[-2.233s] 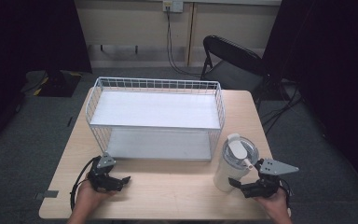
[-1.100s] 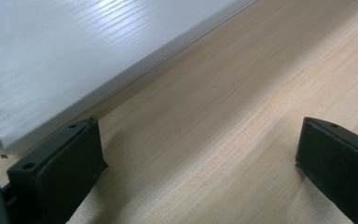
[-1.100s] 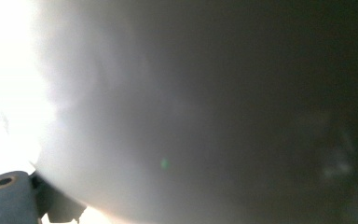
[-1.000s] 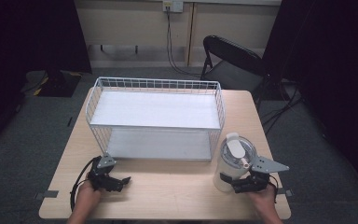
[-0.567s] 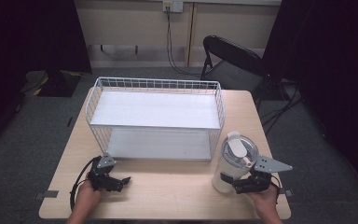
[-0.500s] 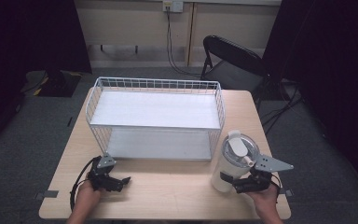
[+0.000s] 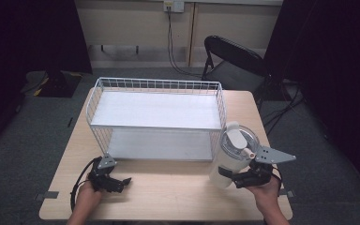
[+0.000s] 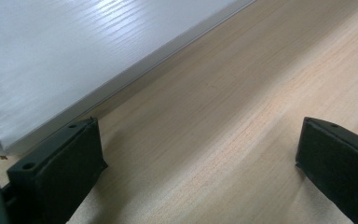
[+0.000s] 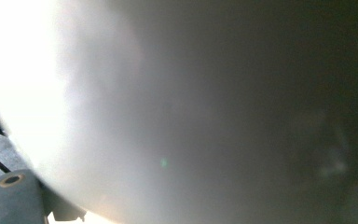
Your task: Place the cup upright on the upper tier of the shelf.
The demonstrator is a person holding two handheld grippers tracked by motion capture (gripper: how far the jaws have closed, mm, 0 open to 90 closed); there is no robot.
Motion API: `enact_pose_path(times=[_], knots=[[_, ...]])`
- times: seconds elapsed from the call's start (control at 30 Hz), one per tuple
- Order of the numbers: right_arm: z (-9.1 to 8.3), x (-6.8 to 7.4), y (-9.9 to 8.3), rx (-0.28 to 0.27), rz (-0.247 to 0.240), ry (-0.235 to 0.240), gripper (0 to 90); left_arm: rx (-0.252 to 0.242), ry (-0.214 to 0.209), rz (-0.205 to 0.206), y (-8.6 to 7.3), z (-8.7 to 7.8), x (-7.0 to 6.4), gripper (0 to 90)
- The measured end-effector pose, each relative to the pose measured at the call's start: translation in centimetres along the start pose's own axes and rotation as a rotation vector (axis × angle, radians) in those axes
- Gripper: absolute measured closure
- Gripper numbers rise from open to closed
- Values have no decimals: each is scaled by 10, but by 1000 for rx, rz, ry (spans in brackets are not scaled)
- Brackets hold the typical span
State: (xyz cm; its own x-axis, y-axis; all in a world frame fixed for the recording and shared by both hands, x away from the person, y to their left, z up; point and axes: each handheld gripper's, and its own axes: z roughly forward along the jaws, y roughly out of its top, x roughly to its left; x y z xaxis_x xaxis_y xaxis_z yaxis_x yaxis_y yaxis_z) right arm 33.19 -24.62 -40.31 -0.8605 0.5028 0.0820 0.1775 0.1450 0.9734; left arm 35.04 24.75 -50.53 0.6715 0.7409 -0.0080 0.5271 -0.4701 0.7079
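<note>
Jug [image 7: 232, 154] sits at lower right of the high view, a white tumbler-shaped thing with a clear lid and a spout, standing on the table [image 7: 168, 187] just beside the rack's [image 7: 154, 117] right front corner. My right gripper [image 7: 236, 177] has its jaws around the jug's lower body, pinching it from the near side, and my right hand [image 7: 265, 187] is behind it at the bottom edge. In the right gripper view the jug's pale wall [image 9: 121, 93] is pressed up so close that it blurs out (one jaw tip peeks in at the lower left corner).

My left gripper [image 7: 117, 183] lies low on the table at lower left of the high view, held by my left hand [image 7: 88, 194], near the rack's left front leg. In the left gripper view its jaws stand spread wide with bare wood between them, and the rack's white lower shelf [image 8: 74, 60] fills the upper left.
</note>
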Motion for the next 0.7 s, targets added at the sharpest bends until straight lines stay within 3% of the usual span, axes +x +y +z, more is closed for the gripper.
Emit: enact_pose_path(times=[0.7], knots=[[22,3,44,39,-14,66,99,1,0,1,0,0,0,0]])
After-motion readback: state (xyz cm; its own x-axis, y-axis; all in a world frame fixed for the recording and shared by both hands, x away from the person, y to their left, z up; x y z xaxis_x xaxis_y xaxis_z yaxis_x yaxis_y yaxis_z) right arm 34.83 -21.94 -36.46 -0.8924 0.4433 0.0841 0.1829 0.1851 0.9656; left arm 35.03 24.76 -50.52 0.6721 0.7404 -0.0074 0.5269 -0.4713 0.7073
